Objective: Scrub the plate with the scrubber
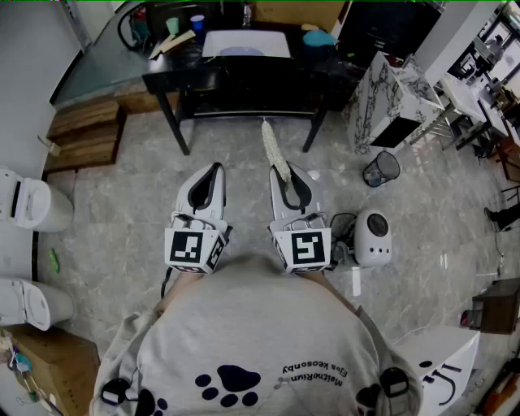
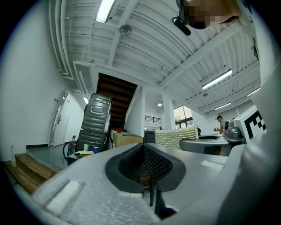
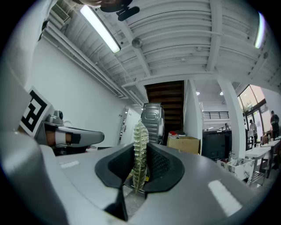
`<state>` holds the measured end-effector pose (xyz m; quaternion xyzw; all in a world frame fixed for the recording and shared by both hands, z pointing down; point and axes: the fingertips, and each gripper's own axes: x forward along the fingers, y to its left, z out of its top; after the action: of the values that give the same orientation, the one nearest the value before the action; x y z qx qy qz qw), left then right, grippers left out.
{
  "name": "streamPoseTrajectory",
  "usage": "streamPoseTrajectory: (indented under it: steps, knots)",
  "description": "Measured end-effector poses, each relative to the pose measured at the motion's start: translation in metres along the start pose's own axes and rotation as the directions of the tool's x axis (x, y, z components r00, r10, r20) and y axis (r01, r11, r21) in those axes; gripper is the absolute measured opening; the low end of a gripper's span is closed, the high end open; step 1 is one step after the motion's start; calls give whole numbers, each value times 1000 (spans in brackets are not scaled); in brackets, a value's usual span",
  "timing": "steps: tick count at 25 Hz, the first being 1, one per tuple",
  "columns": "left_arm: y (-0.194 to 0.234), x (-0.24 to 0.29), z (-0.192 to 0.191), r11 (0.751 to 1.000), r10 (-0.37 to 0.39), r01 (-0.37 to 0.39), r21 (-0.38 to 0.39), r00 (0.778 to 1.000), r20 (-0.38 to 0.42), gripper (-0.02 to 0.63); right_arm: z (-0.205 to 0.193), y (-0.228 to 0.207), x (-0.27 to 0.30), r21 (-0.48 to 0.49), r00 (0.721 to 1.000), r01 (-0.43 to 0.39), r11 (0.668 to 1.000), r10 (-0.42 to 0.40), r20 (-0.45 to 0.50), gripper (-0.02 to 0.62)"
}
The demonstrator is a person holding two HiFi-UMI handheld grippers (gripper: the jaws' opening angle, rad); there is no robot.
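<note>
Fingers (image 3: 169, 167) of right gripper (image 1: 289, 172) clamped on scrubber (image 1: 273, 150), strip jutting forward, left gripper (image 1: 214, 172) fingers pressed together, empty, plate (image 1: 242, 51) on bench (image 1: 244, 81) ahead, well apart.

On the black tabletop (image 1: 268, 80): a white tray (image 1: 280, 42), green cup (image 1: 172, 25) and blue cup (image 1: 197, 22) left of it, teal cloth (image 1: 320, 38) right.
</note>
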<state>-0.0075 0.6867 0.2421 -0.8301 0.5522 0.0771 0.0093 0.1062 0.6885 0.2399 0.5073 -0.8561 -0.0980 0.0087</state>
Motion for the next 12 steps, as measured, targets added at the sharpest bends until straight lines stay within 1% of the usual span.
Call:
streamPoseTrajectory:
  steps: [5,7,9,12]
  knots:
    - [-13,8,0,1000,8,-9,13,1000,11,2,-4,-15,-4,-4,1000,1,1000,-1,0,71]
    - [-17,10,-6,1000,9,-9,10,1000,-3,2,-8,-18,-3,4,1000,-3,1000,3,-3,71]
    - [-18,9,-14,1000,15,-15,3,1000,-18,2,-7,-20,-2,10,1000,-13,1000,13,16,72]
    - [-10,11,-19,999,38,-38,-6,999,-32,2,-6,-25,2,16,999,-17,1000,16,32,72]
